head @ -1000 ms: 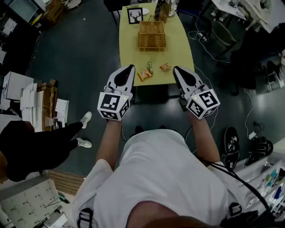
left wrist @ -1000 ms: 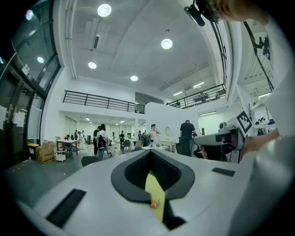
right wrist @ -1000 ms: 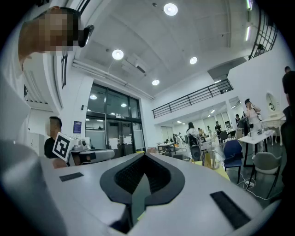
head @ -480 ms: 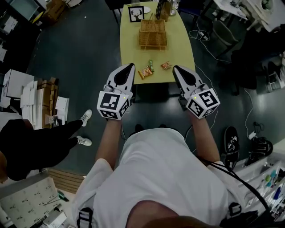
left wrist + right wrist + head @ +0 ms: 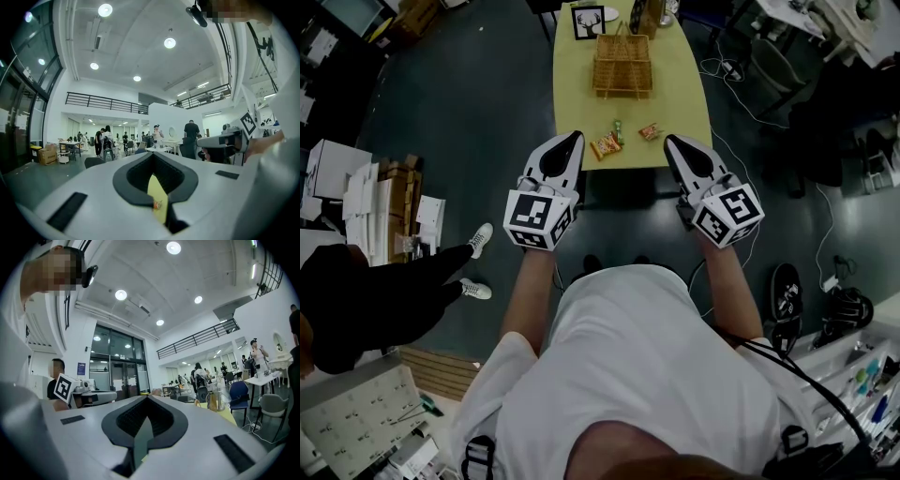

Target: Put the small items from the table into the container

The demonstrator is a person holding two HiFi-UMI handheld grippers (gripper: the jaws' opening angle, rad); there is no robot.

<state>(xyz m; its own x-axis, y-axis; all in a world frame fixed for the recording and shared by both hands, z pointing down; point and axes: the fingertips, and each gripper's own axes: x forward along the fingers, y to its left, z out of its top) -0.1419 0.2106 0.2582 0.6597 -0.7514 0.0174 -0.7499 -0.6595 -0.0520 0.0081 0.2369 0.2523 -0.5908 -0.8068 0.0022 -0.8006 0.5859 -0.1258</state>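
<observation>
A framed deer picture (image 5: 586,22) stands upright; white boxes (image 5: 337,173) and a bystander's white sneakers (image 5: 479,241) rest on the dark floor (image 5: 469,103).

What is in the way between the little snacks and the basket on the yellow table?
Nothing visible. Three snack packets lie near the closer end of the table, and only bare yellow tabletop separates them from the wicker basket farther along. The left gripper and right gripper are shut, holding nothing.
</observation>
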